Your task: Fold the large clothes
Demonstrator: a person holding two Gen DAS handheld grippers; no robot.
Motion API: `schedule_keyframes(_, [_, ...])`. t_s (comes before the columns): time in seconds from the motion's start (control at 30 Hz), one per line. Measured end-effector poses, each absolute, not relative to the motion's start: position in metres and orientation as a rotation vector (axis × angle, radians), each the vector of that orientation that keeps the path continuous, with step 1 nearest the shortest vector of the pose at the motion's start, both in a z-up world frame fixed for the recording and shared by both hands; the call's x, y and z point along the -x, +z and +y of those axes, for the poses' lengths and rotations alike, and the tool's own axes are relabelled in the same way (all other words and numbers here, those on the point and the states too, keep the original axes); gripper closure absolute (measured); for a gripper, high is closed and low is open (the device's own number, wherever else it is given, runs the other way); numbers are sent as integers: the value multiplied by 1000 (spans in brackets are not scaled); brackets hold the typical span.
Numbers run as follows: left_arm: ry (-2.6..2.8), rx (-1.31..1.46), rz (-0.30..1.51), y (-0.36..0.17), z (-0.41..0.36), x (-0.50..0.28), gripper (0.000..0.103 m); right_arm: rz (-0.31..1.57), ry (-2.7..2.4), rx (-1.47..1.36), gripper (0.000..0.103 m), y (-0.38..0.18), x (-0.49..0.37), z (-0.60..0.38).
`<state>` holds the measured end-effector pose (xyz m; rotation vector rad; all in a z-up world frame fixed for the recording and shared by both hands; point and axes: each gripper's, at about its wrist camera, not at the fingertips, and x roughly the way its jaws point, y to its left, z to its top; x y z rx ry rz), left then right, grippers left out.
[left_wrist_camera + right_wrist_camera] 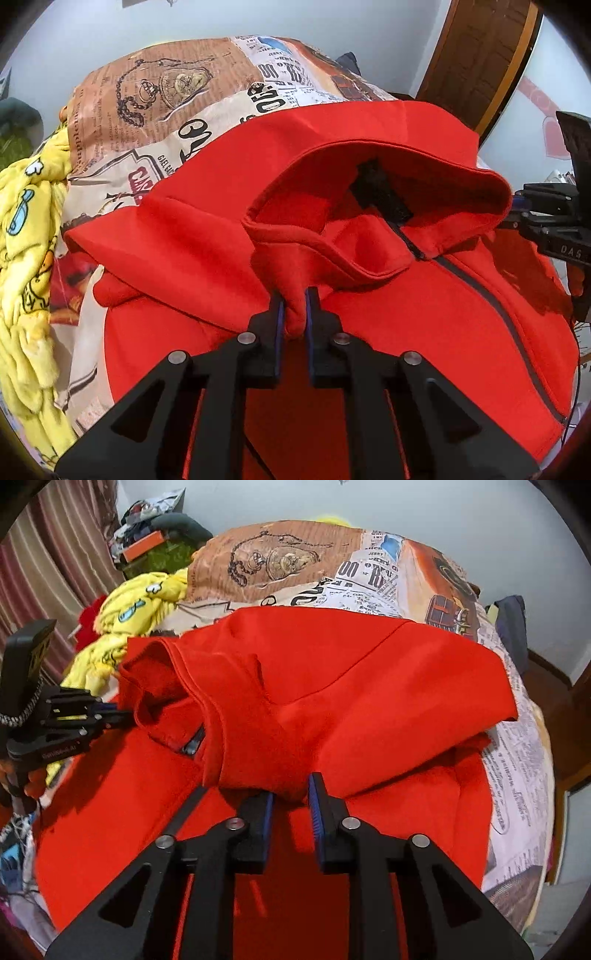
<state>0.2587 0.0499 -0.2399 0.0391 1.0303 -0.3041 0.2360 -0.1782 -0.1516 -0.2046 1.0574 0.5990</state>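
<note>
Two tools lay a folded red hoodie on the bed.

Left wrist view: the left tool pinches a fold of the one red hoodie, closed on it, likely to steady the hood edge as it settles on the printed bedsheet.
Right wrist view: the right tool has fabric between slightly parted jaws; whether the pads press on it is unclear. One yellow blanket lies far left.

- A bedsheet printed with newspaper text and cartoons covers the bed.
- A crumpled yellow cartoon blanket lies at its edge.
- Striped curtain.
- Pale wall.
</note>
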Motion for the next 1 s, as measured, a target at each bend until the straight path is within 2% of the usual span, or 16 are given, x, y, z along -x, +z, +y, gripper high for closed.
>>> schedule_keyframes(0.1, [-308, -72, 1008, -233, 48, -247, 94, 1046, 588, 217, 68, -147, -229, -184])
schedule_keyframes(0.17, [-315, -92, 1001, -226, 48, -240, 94, 1026, 573, 214, 47, -142, -225, -190])
schedule_keyframes(0.3, [-342, -73, 962, -203, 57, -231, 94, 973, 541, 195, 41, -123, -222, -204])
schedule_keyframes(0.4, [-315, -69, 916, -182, 66, -234, 93, 944, 522, 134, 29, -107, -229, -213])
schedule_keyframes(0.43, [-306, -63, 904, -177, 69, -237, 93, 936, 511, 117, 23, -103, -232, -214])
schedule_keyframes(0.53, [-238, -75, 872, -163, 78, -259, 88, 911, 491, 94, 21, -92, -247, -210])
schedule_keyframes(0.6, [-208, -66, 870, -162, 82, -278, 80, 921, 483, 87, 19, -92, -261, -201])
schedule_keyframes(0.67, [-186, -43, 878, -165, 85, -300, 65, 943, 473, 72, 18, -97, -274, -194])
schedule_keyframes(0.73, [-164, -29, 898, -175, 85, -321, 59, 983, 467, 47, 18, -107, -288, -188])
schedule_keyframes(0.87, [-161, -11, 989, -208, 75, -348, 58, 1128, 442, 18, 18, -143, -308, -173])
schedule_keyframes(1.0, [-209, -34, 1044, -234, 53, -342, 58, 1203, 416, 85, 18, -175, -305, -166])
